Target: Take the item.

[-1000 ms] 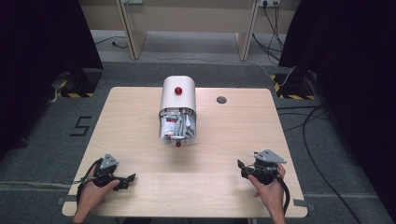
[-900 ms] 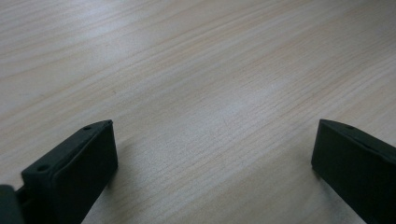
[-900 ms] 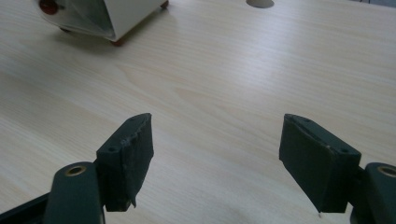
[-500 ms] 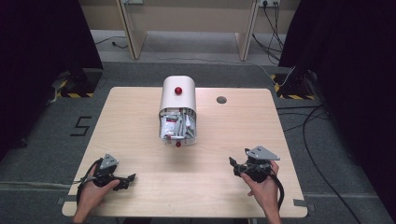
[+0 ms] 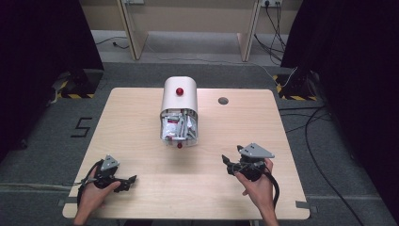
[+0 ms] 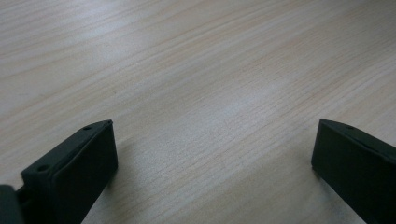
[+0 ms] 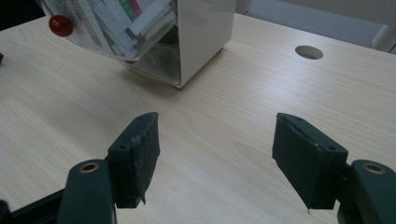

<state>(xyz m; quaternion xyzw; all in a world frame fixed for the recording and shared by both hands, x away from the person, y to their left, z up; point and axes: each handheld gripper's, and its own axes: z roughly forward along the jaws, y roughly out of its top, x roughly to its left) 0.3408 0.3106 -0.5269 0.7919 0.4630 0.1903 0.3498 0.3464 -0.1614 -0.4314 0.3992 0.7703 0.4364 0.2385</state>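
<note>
- Dispenser box (image 5: 179, 112), white with a red knob (image 5: 179, 91), stands at bench (image 5: 141, 127) centre, packet-filled drawer tilted open toward 6 o'clock, within reach.
- Left gripper (image 5: 123, 181), 7 o'clock: jaws spread, empty.
- Right gripper (image 5: 228, 165), 5 o'clock: jaws spread, empty, facing the box.

Left gripper (image 5: 128, 180): jaws wide apart, held low in left hand (image 5: 94, 193).
Right gripper (image 5: 227, 165): jaws wide apart, raised, in right hand (image 5: 256, 186).

A pale wooden surface (image 5: 141, 122) carries a white round-topped container (image 5: 179, 96) with a red knob (image 5: 179, 91), its open front crammed with packets (image 5: 178, 127). A round hole (image 5: 223, 100) pierces the surface near its far edge. Cables (image 5: 306, 127) trail over the grey floor (image 5: 70, 141).
</note>
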